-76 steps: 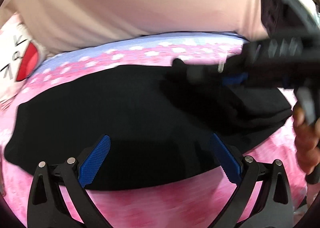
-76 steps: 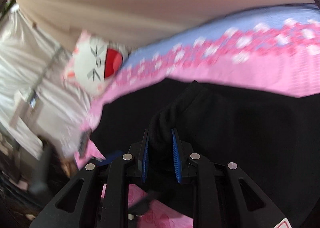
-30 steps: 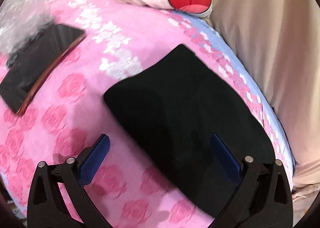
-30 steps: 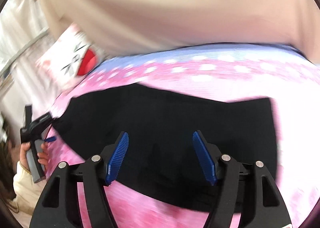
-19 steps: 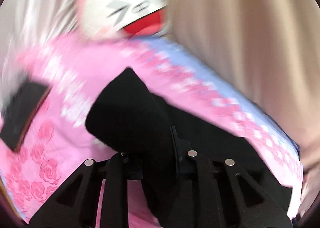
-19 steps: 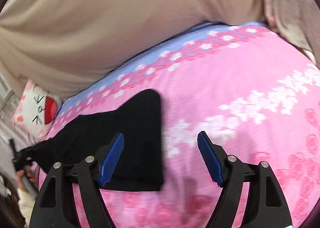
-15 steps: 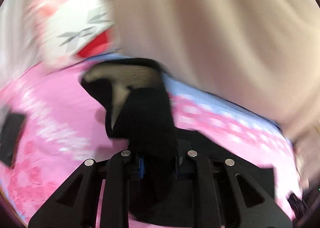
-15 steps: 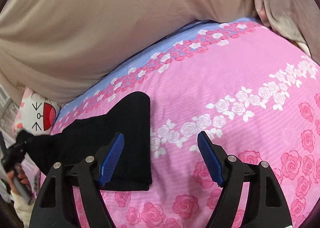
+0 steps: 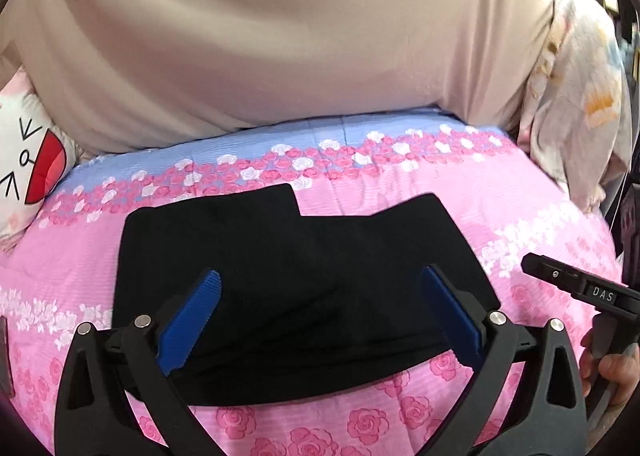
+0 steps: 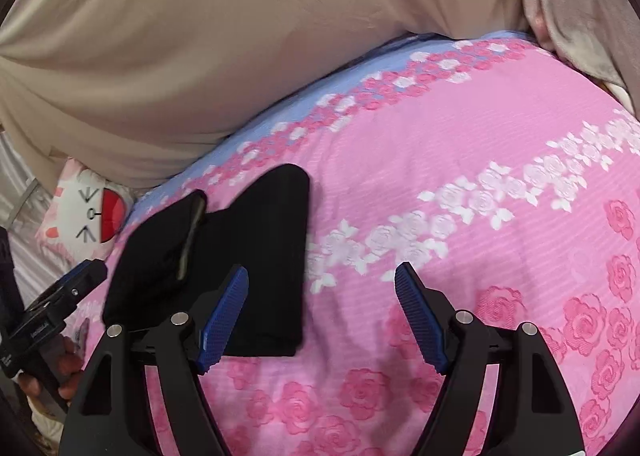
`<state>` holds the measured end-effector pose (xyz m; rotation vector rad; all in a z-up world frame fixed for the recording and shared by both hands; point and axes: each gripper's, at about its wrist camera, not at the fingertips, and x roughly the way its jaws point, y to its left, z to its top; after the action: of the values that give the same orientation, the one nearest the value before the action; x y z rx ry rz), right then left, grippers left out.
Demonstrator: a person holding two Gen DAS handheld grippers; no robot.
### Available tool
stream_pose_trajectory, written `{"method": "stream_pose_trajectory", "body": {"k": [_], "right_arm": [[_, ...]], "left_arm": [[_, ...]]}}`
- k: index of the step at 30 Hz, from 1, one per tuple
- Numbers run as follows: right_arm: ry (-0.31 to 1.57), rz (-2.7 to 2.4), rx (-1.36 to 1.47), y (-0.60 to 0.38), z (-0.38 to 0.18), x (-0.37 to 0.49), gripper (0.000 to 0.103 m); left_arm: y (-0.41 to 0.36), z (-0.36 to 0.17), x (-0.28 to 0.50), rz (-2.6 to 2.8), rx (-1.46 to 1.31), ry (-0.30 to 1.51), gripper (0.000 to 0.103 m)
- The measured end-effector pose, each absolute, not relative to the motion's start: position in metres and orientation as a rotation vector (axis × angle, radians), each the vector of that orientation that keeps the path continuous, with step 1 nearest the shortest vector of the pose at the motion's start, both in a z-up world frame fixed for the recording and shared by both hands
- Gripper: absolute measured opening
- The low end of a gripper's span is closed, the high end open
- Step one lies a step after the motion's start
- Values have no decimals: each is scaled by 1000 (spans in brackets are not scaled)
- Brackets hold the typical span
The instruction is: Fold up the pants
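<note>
The black pants [image 9: 296, 268] lie folded into a compact stack on the pink rose bedspread [image 9: 520, 215]. In the left wrist view my left gripper [image 9: 320, 316] is open and empty, its blue pads spread just above the near edge of the pants. In the right wrist view the pants [image 10: 256, 256] lie at the left, the top layer slightly offset. My right gripper [image 10: 322, 316] is open and empty over the bedspread, to the right of the pants. The left gripper's body [image 10: 52, 308] shows at the left edge there.
A beige curtain [image 9: 280, 35] hangs behind the bed. A white cartoon-face cushion [image 9: 28, 163] lies at the far left. A floral cloth [image 9: 576, 115] hangs at the right. The right gripper's body [image 9: 580, 292] and a hand show at the right edge.
My left gripper was shut on a lifted end of the pants; it has laid it over the stack and opened. My right gripper has stayed open beside the pants.
</note>
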<state>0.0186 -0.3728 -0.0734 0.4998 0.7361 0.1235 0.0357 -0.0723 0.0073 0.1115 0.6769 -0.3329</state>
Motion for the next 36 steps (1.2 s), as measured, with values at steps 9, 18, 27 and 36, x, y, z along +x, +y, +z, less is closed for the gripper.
{"method": "stream_pose_trajectory", "body": {"k": [9,18,27,36], "right_arm": [[887,527,508,-276,-81,101,74],[976,672,606,-212,-111,154,52],[811,712,620,-227,-46,136,12],[713,546,569,-301,7,111,13]], "left_arm": [[17,10,56,-2,-4,727,98],[81,0,48,120,-72,757,98],[82,9,48,61,-121,738,98],[27,5,37,-333,-166,838,98]]}}
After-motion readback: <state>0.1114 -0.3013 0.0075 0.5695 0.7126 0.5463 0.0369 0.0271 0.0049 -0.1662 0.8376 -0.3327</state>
